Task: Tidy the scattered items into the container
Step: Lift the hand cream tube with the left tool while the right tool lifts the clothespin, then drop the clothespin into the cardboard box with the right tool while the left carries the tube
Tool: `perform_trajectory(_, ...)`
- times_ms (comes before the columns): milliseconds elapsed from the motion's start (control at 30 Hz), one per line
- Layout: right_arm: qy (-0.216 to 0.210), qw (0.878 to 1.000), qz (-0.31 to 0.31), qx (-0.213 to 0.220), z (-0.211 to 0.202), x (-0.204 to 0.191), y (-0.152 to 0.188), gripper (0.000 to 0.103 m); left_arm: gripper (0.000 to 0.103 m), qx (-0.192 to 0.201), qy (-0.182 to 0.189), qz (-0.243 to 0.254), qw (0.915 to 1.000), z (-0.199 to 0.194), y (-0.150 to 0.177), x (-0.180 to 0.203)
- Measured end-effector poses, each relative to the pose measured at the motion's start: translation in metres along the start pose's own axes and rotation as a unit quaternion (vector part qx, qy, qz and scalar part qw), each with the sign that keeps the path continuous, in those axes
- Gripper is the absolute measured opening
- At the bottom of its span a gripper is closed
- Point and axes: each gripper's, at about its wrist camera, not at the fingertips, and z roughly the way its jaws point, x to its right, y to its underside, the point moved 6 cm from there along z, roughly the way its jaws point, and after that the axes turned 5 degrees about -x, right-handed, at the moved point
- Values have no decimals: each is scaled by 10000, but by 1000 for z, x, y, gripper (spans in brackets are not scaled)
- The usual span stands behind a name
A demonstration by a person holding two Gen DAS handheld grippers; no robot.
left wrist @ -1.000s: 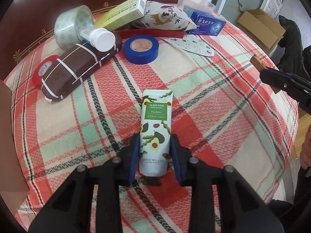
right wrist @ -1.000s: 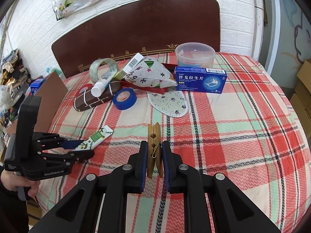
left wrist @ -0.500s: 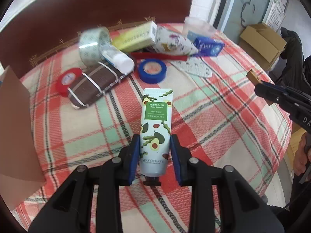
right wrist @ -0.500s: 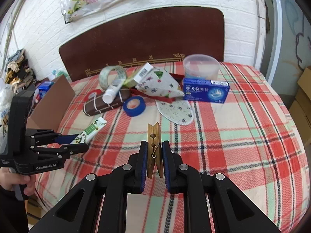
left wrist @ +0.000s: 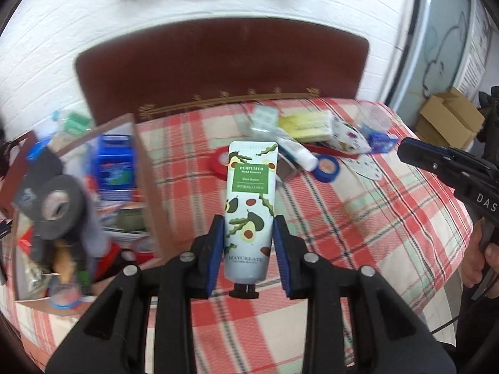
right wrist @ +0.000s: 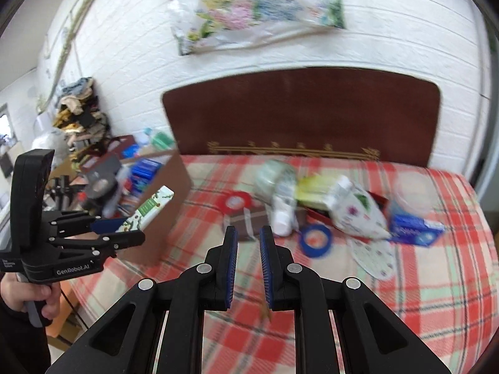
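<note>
The left tongs (left wrist: 248, 227) are clamped on a hand cream tube (left wrist: 249, 205). Its black cap points back toward the handle and its flat end sticks out past the tips, in the air above the desk (left wrist: 358, 218).

The right tongs (right wrist: 248, 233) are drawn close together with only a narrow slot between the blue pads. A sliver of brown wood (right wrist: 266, 311) shows low against the inner edge of the right-hand pad. I cannot tell whether it is pinched.

A hand (left wrist: 477, 258) holds the right tongs off to the right of the left pair. The left pair shows off to the left of the right pair's tips.

Just left of the left tongs stands an open cardboard box (left wrist: 146, 187). It holds a black tape roll (left wrist: 56, 208) and a blue packet (left wrist: 115, 168) among other blurred clutter.

Beyond the tips, a loose pile lies on the checked cloth:
- a red tape roll (left wrist: 220, 163)
- a white bottle (left wrist: 299, 152)
- a blue tape roll (left wrist: 326, 168)
- a yellow carton (left wrist: 307, 126)
- a patterned pouch (left wrist: 349, 137)
- a small blue carton (left wrist: 382, 141)
- a clear tub (left wrist: 374, 117)

Farthest out, a brown panel (left wrist: 218, 62) stands against a white brick wall (left wrist: 93, 15).
</note>
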Motion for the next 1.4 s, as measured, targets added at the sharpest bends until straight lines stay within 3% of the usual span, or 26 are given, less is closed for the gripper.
perform_trajectory(267, -833, 9952, -507, -33, 47, -114, -52, 16, 31, 226, -436, -461, 9977, -52, -7, -94)
perform_trajectory(467, -1424, 9879, -525, -332, 89, -168, -68, 16, 31, 237, -558, -639, 9961, -64, -3, -143)
perform_trajectory(567, -1420, 9862, -675, -527, 109, -185, -65, 16, 31, 198, -607, -757, 9951, -63, 4, -165)
perform_trajectory(733, -1230, 9878, -461, -836, 109, -143, -36, 16, 31, 164, -600, -895, 9940, -65, 27, -183)
perform_trajectory(867, -441, 9875, -410, -1457, 119, -90, 25, 16, 31, 96, -461, -804, 9957, -55, 36, -174)
perform_trajectory(1033, -169, 9796, -173, -1997, 131, -62, 83, 16, 31, 106, -289, -766, 9966, -46, 37, -162)
perform_trajectory(1100, -148, 9778, -218, -2080, 133, -61, 93, 26, 31, 105, -278, -772, 9966, -45, 38, -161)
perform_trajectory(1167, -184, 9757, -267, -2167, 135, -62, 99, 63, 31, 93, -267, -801, 9964, -45, 38, -160)
perform_trajectory(1200, -192, 9756, -293, -2165, 136, -61, 101, 68, 31, 108, -279, -811, 9963, -46, 39, -160)
perform_trajectory(1400, -231, 9736, -394, -2238, 140, -61, 111, 69, 31, 84, -322, -851, 9958, -49, 44, -165)
